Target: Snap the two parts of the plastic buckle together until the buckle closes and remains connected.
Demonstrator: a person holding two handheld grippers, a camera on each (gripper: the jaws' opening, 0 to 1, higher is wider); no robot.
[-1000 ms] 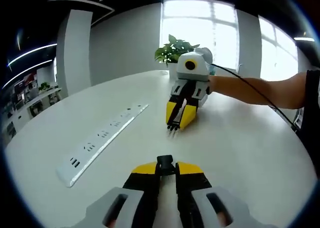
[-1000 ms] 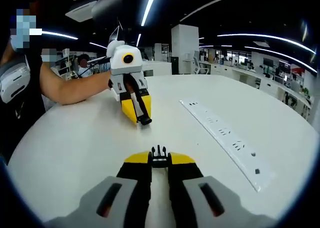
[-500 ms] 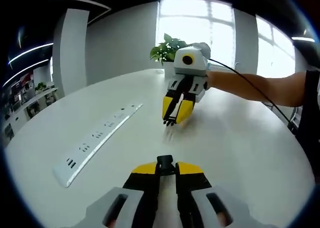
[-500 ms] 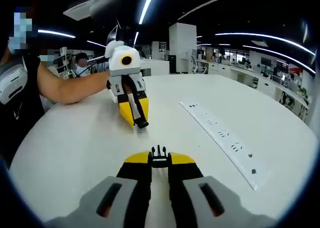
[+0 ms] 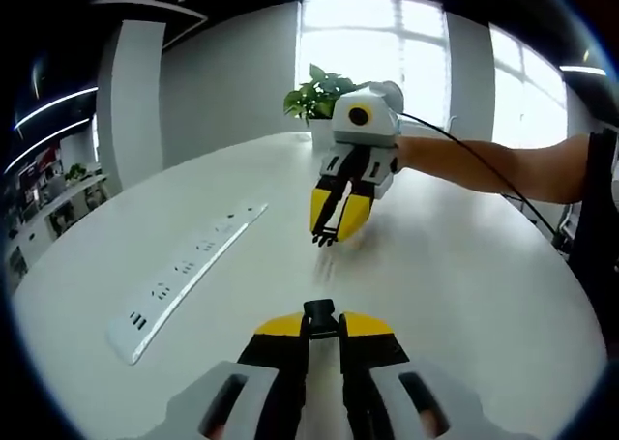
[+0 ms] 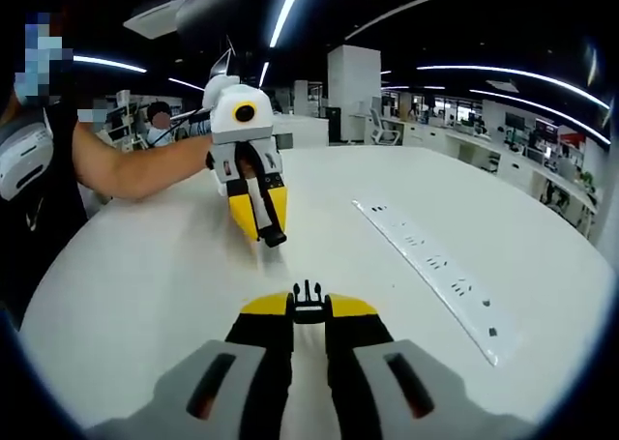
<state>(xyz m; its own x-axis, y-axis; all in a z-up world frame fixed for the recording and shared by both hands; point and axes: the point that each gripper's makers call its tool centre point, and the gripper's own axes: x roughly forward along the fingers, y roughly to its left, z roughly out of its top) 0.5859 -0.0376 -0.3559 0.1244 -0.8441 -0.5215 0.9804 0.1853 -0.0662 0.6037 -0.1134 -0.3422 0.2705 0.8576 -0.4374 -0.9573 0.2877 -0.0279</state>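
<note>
Though half-hidden, clamped buckle halves (image 5: 320, 313) (image 6: 308, 302).

Left gripper (image 5: 321, 316) clamping a black buckle part (image 5: 320, 311) above white table (image 5: 464, 276).

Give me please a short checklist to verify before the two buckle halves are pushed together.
1. Left gripper shut on the socket half: ok.
2. Right gripper shut on the pronged half: ok.
3. Both halves lifted off the white table: ok.
4. Prongs lined up with the socket opening: cannot tell.
5. Grippers facing each other with a free gap between: ok.
6. Power strip lying aside from the path: ok.
</note>
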